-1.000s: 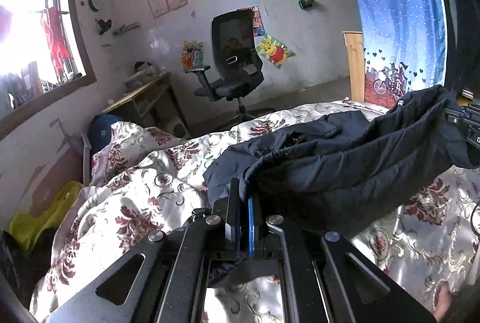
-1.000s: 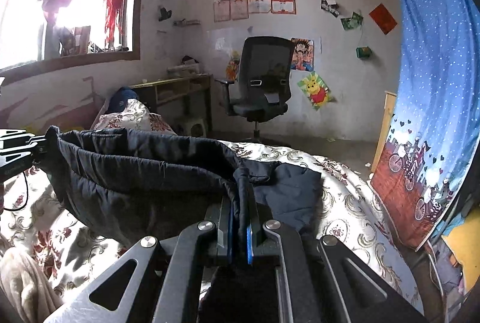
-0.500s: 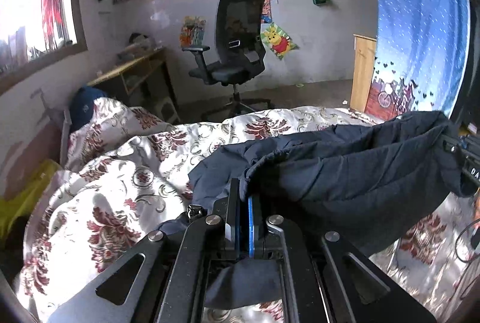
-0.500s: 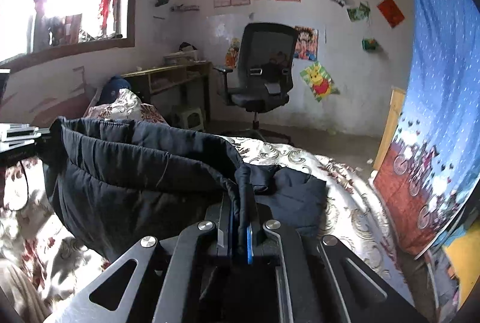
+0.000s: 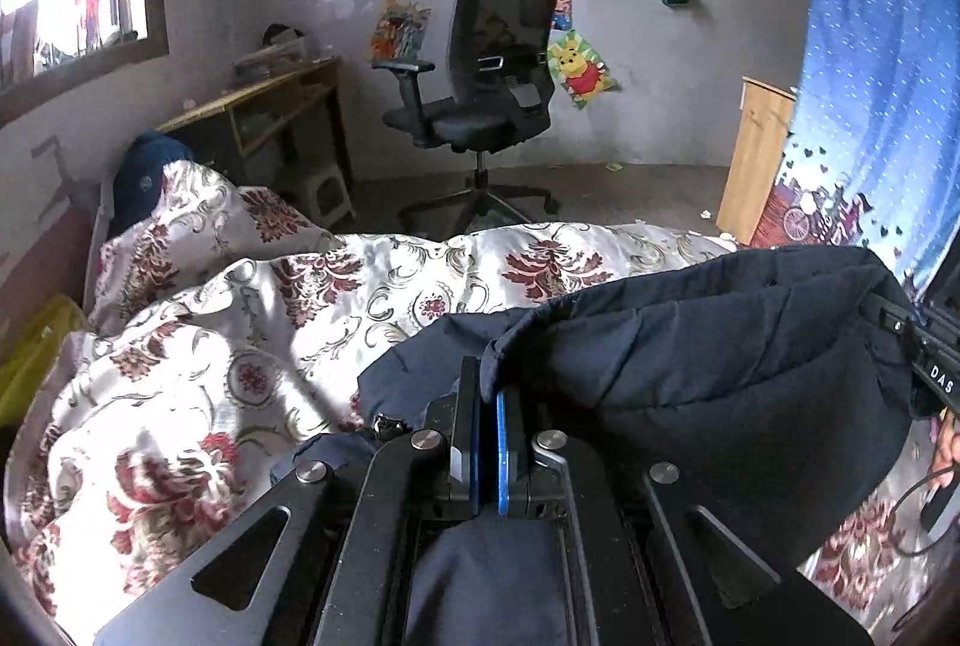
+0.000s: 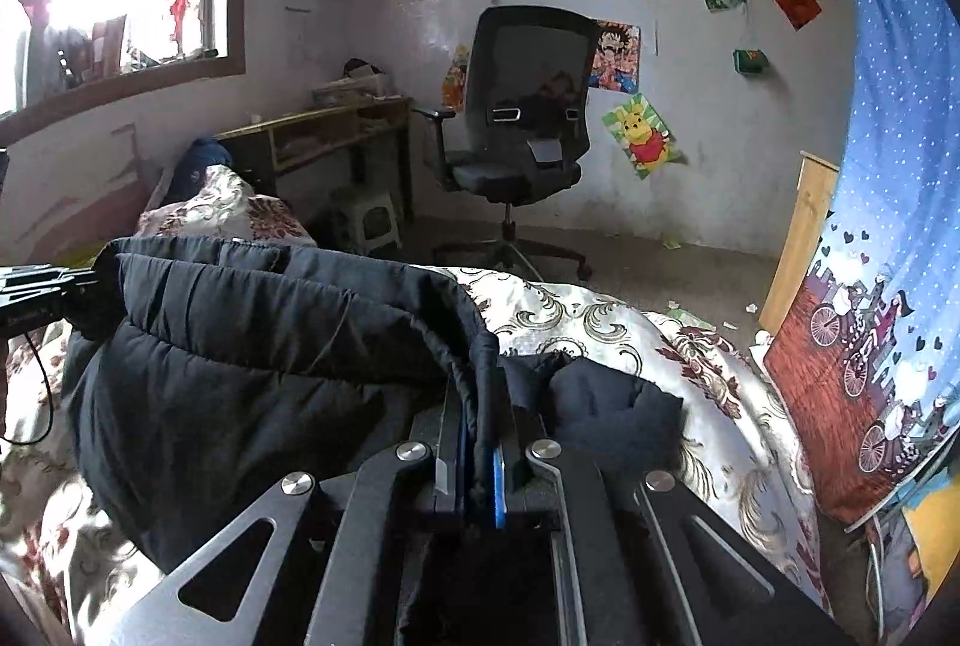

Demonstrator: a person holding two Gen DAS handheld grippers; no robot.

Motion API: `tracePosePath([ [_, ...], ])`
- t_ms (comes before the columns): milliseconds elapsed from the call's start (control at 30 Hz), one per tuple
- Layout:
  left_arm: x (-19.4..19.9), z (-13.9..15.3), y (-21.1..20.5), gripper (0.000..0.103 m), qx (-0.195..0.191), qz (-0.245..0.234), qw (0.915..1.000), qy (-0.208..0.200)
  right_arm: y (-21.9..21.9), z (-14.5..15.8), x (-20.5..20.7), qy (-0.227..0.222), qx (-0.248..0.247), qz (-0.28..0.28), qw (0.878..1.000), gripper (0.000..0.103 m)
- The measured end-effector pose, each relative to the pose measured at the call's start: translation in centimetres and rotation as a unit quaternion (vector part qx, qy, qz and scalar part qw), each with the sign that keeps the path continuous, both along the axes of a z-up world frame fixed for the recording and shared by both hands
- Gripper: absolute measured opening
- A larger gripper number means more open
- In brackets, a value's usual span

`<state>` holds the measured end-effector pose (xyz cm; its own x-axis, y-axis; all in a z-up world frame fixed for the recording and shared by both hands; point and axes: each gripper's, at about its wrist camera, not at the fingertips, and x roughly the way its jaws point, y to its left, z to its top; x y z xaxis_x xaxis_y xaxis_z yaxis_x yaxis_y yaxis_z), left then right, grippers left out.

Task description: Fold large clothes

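Left claw (image 5: pixel 487 394) is clenched on the hem edge of the dark padded jacket (image 5: pixel 720 382); right claw (image 6: pixel 480 406) is clenched on the opposite end of the same edge. The jacket hangs between the two claws as a slack span above the bed, lower part draping onto the floral quilt (image 5: pixel 252 346)

Risks, my read:
- both bites look shallow, on a thick rolled hem with a drawcord; the shell looks like slick nylon, so it could creep out of the blue pads (image 5: pixel 501 442) if the span is pulled taut or swung
- padding is bulky and springy, so a fold probably won't hold a crease and may pop open on release unless pressed down
- the quilt is satiny and rumpled, an uneven landing surface; the jacket could slide or drag the quilt with it
- a loose part of the jacket lies bunched on the bed beyond the right claw (image 6: pixel 606 400); if it's not laid out first it gets trapped under the fold
- a cable hangs by the right claw in the left view (image 5: pixel 927 502), looks like a snag risk near the cloth

Materials: jacket matte navy, quilted in horizontal channels, soft and puffy. Quilt glossy cream with dark red flowers and grey scrolls, heaped into a mound at its far left

Further back: mesh office chair (image 6: pixel 528 106) on a bare floor, a wooden desk (image 6: pixel 324 130) left of it, paper posters on a scuffed wall
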<state>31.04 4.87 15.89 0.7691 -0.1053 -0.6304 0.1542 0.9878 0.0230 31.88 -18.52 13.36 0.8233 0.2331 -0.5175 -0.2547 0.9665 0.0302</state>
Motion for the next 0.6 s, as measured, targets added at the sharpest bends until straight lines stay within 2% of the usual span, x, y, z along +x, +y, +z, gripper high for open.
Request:
tracePosePath([
  [167,3.9,-1.1,0.1,0.002,-0.006,0.009,0.9996,0.026,0.2,-1.5,3.6,0.019,0.003,-0.004,1.0,0.006],
  [467,8.5,-3.2,-0.6,0.002,0.013,0.012,0.9994,0.029,0.0,-3.5,7.9,0.027,-0.009,-0.005,1.0,0.006],
  [600,10.2,-4.9,-0.6,0.002,0.009,0.021,0.9989,0.041,-0.2,-5.1,9.3,0.041,-0.008,-0.01,0.999,0.006],
])
